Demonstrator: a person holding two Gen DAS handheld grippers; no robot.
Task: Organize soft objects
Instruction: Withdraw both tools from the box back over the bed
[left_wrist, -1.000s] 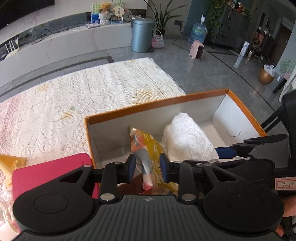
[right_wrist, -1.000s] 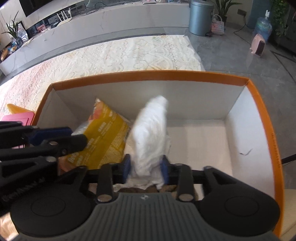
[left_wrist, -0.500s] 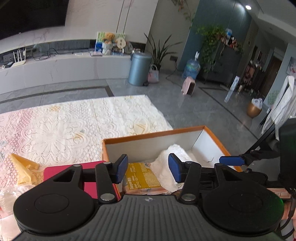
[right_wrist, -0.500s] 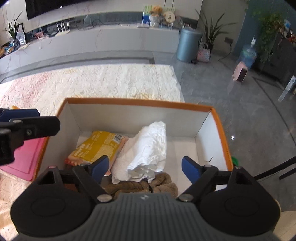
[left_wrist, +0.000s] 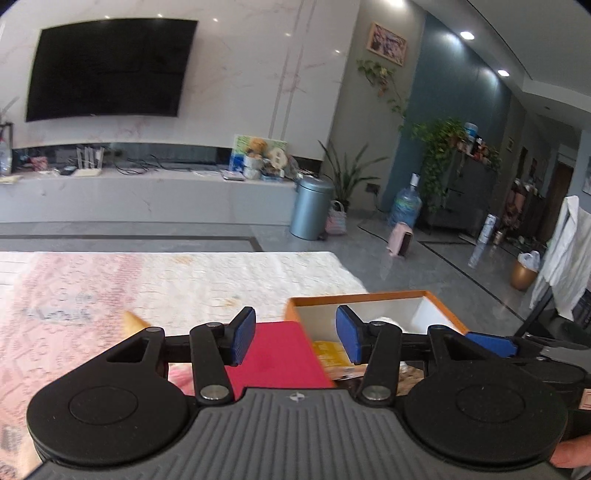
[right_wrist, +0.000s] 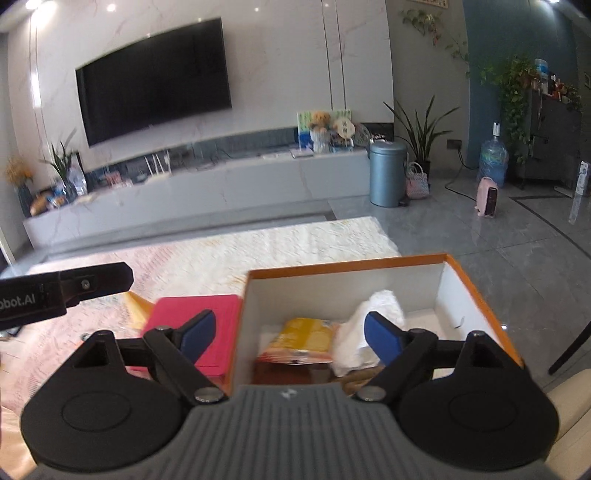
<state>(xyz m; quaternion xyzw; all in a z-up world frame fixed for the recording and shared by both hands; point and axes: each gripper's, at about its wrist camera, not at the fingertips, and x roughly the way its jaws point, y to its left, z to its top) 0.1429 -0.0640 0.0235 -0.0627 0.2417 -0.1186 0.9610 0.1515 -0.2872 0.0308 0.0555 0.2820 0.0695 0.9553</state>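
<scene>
An orange-rimmed white box (right_wrist: 351, 266) holds a yellow snack packet (right_wrist: 306, 338), a white bundled cloth (right_wrist: 382, 304) and a brown towel (right_wrist: 354, 376) at its near edge. My right gripper (right_wrist: 290, 338) hangs open above and short of the box, with nothing between its blue pads (right_wrist: 382, 341). My left gripper (left_wrist: 295, 338) is also open and holds nothing. It hovers over a red-pink lid (left_wrist: 277, 350) just left of the box (left_wrist: 369, 298). In the left wrist view the packet (left_wrist: 328, 350) and cloth (left_wrist: 384, 320) show only in part. The left gripper's finger (right_wrist: 74, 288) reaches in from the left.
Box and lid rest on a lace-patterned cloth (left_wrist: 166, 280). A yellow wedge (right_wrist: 136, 306) lies left of the lid (right_wrist: 192, 314). Beyond are grey floor tiles, a grey bin (right_wrist: 386, 173), a pink heater (right_wrist: 487, 197), a water bottle (right_wrist: 493, 160) and a low TV bench (right_wrist: 207, 192).
Both grippers let go, the left of the yellow packet and the right of the white cloth, opened wide, and pulled back and up out of the box. Both views tilted up toward the room.
</scene>
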